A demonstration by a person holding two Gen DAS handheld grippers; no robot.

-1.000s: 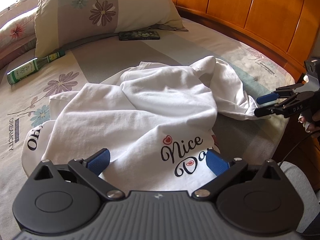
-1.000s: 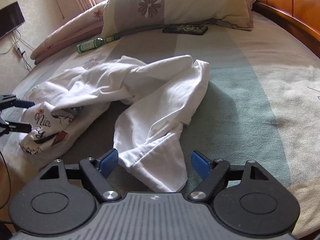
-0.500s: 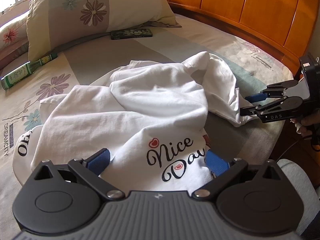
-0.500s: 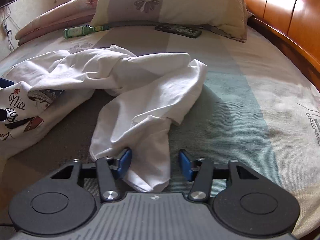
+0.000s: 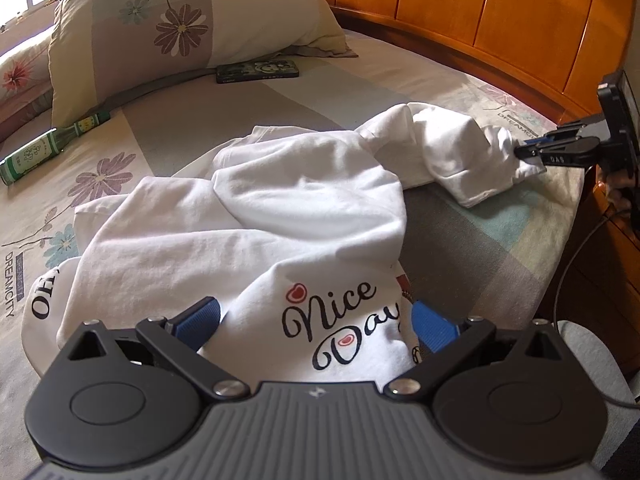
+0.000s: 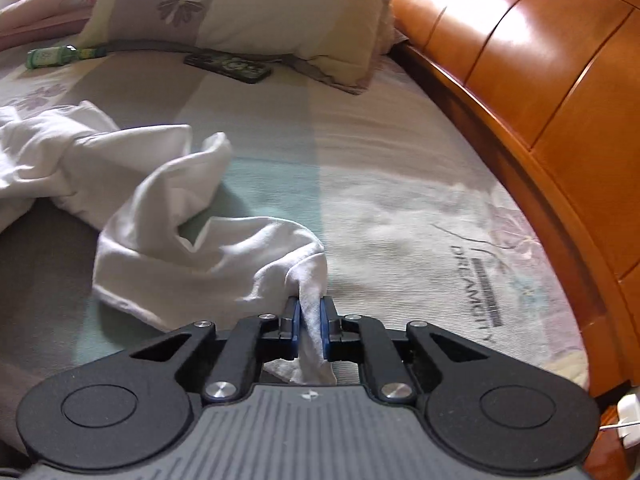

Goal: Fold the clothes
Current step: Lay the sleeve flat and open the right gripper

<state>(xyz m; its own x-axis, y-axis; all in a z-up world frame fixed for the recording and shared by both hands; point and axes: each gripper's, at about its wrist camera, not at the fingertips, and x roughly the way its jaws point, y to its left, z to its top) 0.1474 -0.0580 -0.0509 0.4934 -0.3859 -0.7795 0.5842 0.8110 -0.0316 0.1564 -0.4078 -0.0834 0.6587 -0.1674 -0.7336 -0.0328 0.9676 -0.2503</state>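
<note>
A crumpled white T-shirt [image 5: 280, 200] printed "Nice Day" lies on the bed. My left gripper [image 5: 316, 320] is open at the shirt's near edge; the printed part bulges between its wide-spread blue pads. One end of the shirt [image 6: 192, 248] stretches toward the bed's right side. There my right gripper [image 6: 310, 328] is closing its jaws, and the blue pads pinch a bunched strip of that white cloth. In the left wrist view the right gripper [image 5: 528, 152] shows at the far right, holding the cloth's tip just above the mattress.
A flowered pillow [image 5: 180, 28] leans at the head of the bed, with a green bottle [image 5: 44, 148] and a dark flat case [image 5: 258, 71] before it. A curved wooden headboard [image 6: 520, 80] rims the far and right side. A cable hangs off the bed's right edge.
The right gripper's jaws went from wide apart to pinching the shirt's end, and it swung right, dragging that end out toward the headboard. The left gripper has stayed put.
</note>
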